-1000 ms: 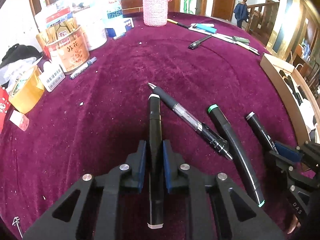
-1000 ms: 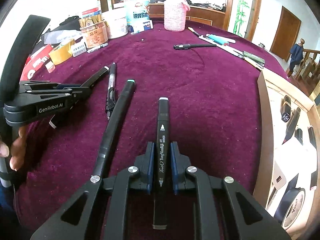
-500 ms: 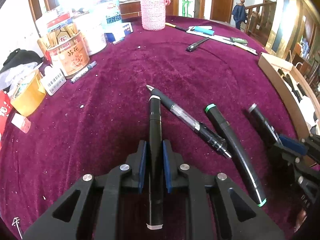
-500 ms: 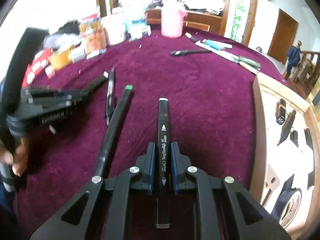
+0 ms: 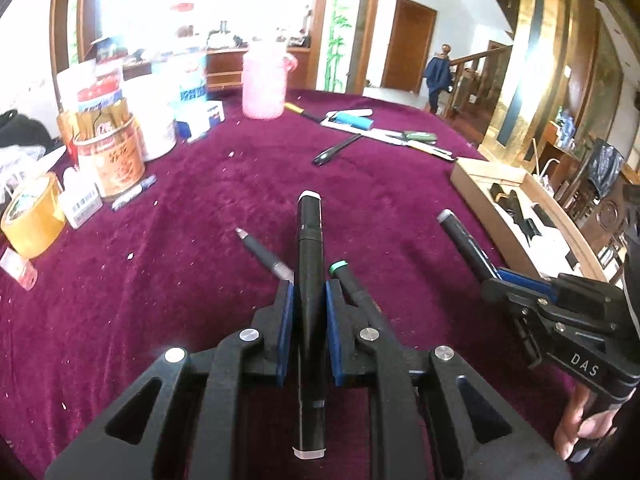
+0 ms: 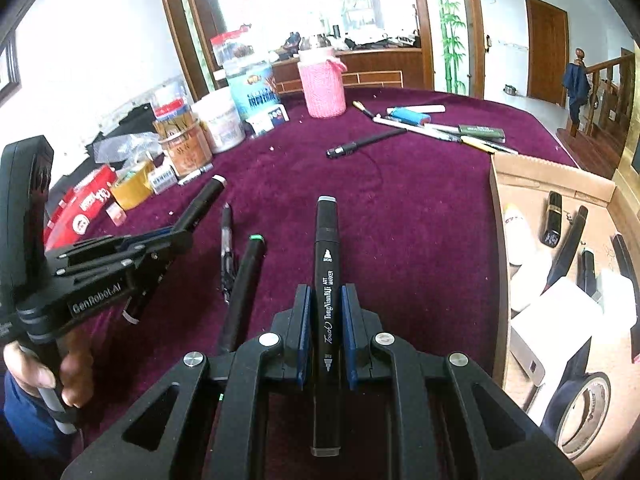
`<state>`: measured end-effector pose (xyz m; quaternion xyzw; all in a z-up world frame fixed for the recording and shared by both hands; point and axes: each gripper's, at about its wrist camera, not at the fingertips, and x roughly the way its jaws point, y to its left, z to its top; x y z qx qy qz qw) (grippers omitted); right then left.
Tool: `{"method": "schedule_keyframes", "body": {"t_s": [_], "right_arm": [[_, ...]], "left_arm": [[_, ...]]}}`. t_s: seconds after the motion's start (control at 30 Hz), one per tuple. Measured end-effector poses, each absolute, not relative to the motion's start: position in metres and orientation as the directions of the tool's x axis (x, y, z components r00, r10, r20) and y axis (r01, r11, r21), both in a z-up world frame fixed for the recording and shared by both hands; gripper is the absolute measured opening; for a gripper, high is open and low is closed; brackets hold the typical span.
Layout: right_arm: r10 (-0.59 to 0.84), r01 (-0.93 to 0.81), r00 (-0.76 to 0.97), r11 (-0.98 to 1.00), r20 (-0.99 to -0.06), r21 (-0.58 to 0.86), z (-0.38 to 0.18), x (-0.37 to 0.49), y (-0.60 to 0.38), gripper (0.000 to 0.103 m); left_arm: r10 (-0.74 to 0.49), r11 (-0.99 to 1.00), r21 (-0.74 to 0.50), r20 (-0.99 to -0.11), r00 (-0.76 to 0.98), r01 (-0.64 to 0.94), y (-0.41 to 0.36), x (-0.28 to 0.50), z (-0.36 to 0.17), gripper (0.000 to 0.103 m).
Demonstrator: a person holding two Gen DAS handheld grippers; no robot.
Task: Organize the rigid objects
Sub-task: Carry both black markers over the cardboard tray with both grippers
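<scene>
Two tools each clamping a black marker, left tool (image 5: 308, 300), right tool (image 6: 325, 312), box contents (image 6: 560, 264) clearer from right wrist.

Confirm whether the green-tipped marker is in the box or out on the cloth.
Out. The green-tipped marker lies flat on the maroon cloth, beside a pen, well left of the cardboard box.

Tabletop (image 6: 420, 208) w/ maroon velvet cover. On it: pink knit jar (image 6: 322, 82) at 12 o'clock, tins & tape roll (image 6: 132, 190) at 10, loose pens (image 6: 366, 143) centre, cardboard box (image 6: 496, 264) at 3, green-tipped marker (image 6: 244, 280) at 7.
</scene>
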<state>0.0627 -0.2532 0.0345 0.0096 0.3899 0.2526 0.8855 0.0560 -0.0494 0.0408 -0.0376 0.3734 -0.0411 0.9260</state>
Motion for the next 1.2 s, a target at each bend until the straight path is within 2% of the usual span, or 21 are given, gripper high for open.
{"method": "schedule_keyframes", "body": {"t_s": [0.63, 0.97, 1.2], "right_arm": [[0.452, -0.386, 0.626, 0.887, -0.635, 0.252, 0.046, 0.066, -0.275, 0.013], [0.421, -0.236, 0.694, 0.899, -0.584, 0.368, 0.058, 0.076, -0.33, 0.013], [0.283, -0.003, 0.761, 0.901, -0.584, 0.434, 0.06, 0.084, -0.396, 0.013]], "left_arm": [[-0.123, 0.992, -0.097, -0.676, 0.726, 0.078, -0.065, 0.052, 0.044, 0.013], [-0.21, 0.977, -0.132, -0.693, 0.69, 0.165, -0.114, 0.055, 0.064, 0.013], [-0.324, 0.946, -0.219, -0.692, 0.645, 0.24, -0.172, 0.072, 0.085, 0.013]]}}
